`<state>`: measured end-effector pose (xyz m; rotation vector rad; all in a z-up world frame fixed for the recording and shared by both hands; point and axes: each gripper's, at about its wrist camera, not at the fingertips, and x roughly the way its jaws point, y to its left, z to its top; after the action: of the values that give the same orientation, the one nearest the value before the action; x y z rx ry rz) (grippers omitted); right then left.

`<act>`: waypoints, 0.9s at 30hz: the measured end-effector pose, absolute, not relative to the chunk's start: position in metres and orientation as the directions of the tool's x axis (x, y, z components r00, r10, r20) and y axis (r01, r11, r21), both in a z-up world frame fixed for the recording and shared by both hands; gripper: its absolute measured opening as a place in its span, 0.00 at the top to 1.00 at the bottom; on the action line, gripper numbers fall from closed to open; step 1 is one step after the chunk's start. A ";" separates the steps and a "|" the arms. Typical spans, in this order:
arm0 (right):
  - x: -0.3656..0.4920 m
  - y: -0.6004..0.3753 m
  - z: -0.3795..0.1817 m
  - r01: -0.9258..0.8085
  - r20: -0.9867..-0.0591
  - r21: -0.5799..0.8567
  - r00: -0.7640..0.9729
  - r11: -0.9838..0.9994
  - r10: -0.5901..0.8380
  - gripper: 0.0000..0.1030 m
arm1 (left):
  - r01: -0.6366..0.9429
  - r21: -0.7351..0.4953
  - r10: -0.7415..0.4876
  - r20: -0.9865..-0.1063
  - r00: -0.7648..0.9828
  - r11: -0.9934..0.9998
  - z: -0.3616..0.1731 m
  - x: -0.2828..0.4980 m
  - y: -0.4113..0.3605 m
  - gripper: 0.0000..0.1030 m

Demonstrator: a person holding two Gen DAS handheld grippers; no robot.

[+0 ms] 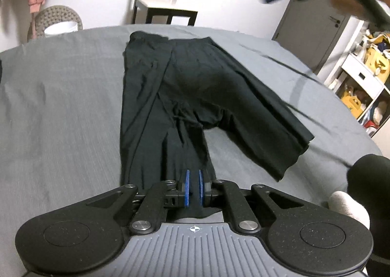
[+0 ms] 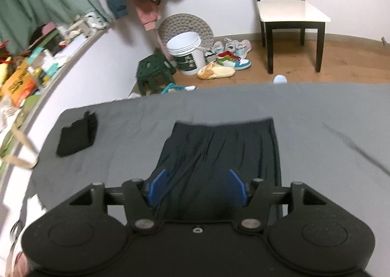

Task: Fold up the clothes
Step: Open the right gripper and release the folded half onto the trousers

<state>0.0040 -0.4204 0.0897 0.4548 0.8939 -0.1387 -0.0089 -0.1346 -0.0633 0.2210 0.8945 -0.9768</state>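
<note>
Left wrist view: the left gripper [image 1: 193, 188] has its blue pads [image 1: 187, 188] drawn nearly together, and black cloth runs in between them, so it looks clenched on the near end of one leg of the black trousers [image 1: 192, 87]. The trousers lie spread on the grey bedsheet [image 1: 61, 106], waistband at the far end, the other leg splayed off to the right with its hem lying free. The right gripper [image 2: 197, 188] hangs above the garment with its jaws spread wide and nothing between them (in the left view it shows only as a blur high up).

I would judge the fold is barely begun: one leg pinched, the other untouched. The next move seems to call for the right gripper to drop onto the loose hem, so both ends can be carried together. A small dark folded piece [image 2: 78, 134] sits well apart near the bed's corner.
</note>
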 end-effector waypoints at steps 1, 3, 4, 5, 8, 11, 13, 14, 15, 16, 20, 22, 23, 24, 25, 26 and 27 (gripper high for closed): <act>-0.006 -0.413 0.085 0.296 -0.771 0.341 0.631 0.892 0.086 0.46 | 0.798 -0.192 -0.610 -0.749 0.258 0.572 -0.064 -0.011 -0.137 0.82; -0.021 -0.396 0.070 0.281 -0.760 0.380 0.639 0.881 0.124 0.46 | 0.809 -0.138 -0.586 -0.759 0.285 0.572 -0.064 -0.018 -0.142 0.58; -0.027 -0.387 0.061 0.275 -0.752 0.393 0.645 0.878 0.135 0.46 | 0.814 -0.110 -0.580 -0.755 0.304 0.570 -0.063 -0.022 -0.143 0.41; -0.033 -0.378 0.051 0.269 -0.745 0.405 0.651 0.874 0.145 0.46 | 0.818 -0.081 -0.574 -0.751 0.326 0.570 -0.061 -0.026 -0.144 0.37; -0.045 -0.354 0.024 0.253 -0.716 0.432 0.680 0.866 0.158 0.46 | 0.825 -0.023 -0.553 -0.753 0.358 0.565 -0.059 -0.034 -0.147 0.37; -0.054 -0.344 0.006 0.284 -0.676 0.474 0.724 0.833 0.138 0.46 | 0.824 0.052 -0.503 -0.770 0.393 0.564 -0.062 -0.039 -0.155 0.37; -0.060 -0.340 -0.004 0.313 -0.654 0.495 0.749 0.811 0.110 0.46 | 0.813 0.144 -0.464 -0.759 0.457 0.564 -0.064 -0.045 -0.162 0.38; -0.062 -0.338 -0.007 0.317 -0.644 0.495 0.759 0.809 0.098 0.46 | 0.804 0.192 -0.444 -0.750 0.490 0.563 -0.065 -0.048 -0.166 0.38; -0.066 -0.337 -0.009 0.315 -0.637 0.494 0.766 0.810 0.090 0.46 | 0.794 0.238 -0.428 -0.738 0.522 0.559 -0.067 -0.052 -0.169 0.38; -0.069 -0.334 -0.010 0.314 -0.631 0.493 0.771 0.811 0.086 0.46 | 0.789 0.281 -0.414 -0.728 0.546 0.547 -0.069 -0.056 -0.173 0.38; -0.082 -0.329 -0.016 0.297 -0.600 0.525 0.794 0.798 0.099 0.46 | 0.772 0.418 -0.376 -0.697 0.611 0.479 -0.074 -0.074 -0.185 0.38; -0.089 -0.328 -0.021 0.296 -0.587 0.548 0.802 0.782 0.108 0.46 | 0.756 0.487 -0.353 -0.681 0.642 0.437 -0.079 -0.083 -0.192 0.39; -0.090 -0.328 -0.024 0.296 -0.584 0.560 0.804 0.774 0.115 0.46 | 0.750 0.507 -0.342 -0.677 0.651 0.423 -0.081 -0.084 -0.195 0.48; -0.091 -0.328 -0.026 0.295 -0.581 0.571 0.805 0.766 0.123 0.45 | 0.745 0.524 -0.332 -0.675 0.659 0.412 -0.083 -0.085 -0.197 0.50; -0.091 -0.329 -0.028 0.293 -0.579 0.582 0.804 0.759 0.133 0.45 | 0.740 0.541 -0.321 -0.673 0.666 0.401 -0.085 -0.086 -0.200 0.52; -0.092 -0.329 -0.030 0.292 -0.577 0.592 0.804 0.751 0.142 0.45 | 0.733 0.552 -0.316 -0.668 0.674 0.397 -0.086 -0.086 -0.201 0.52; -0.092 -0.330 -0.031 0.290 -0.577 0.599 0.803 0.747 0.150 0.45 | 0.730 0.557 -0.315 -0.665 0.677 0.395 -0.087 -0.086 -0.202 0.52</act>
<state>-0.0924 -0.3305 -0.0315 0.7370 0.6482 -0.0830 -0.0855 -0.2020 -0.0866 0.9498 0.5030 -0.6987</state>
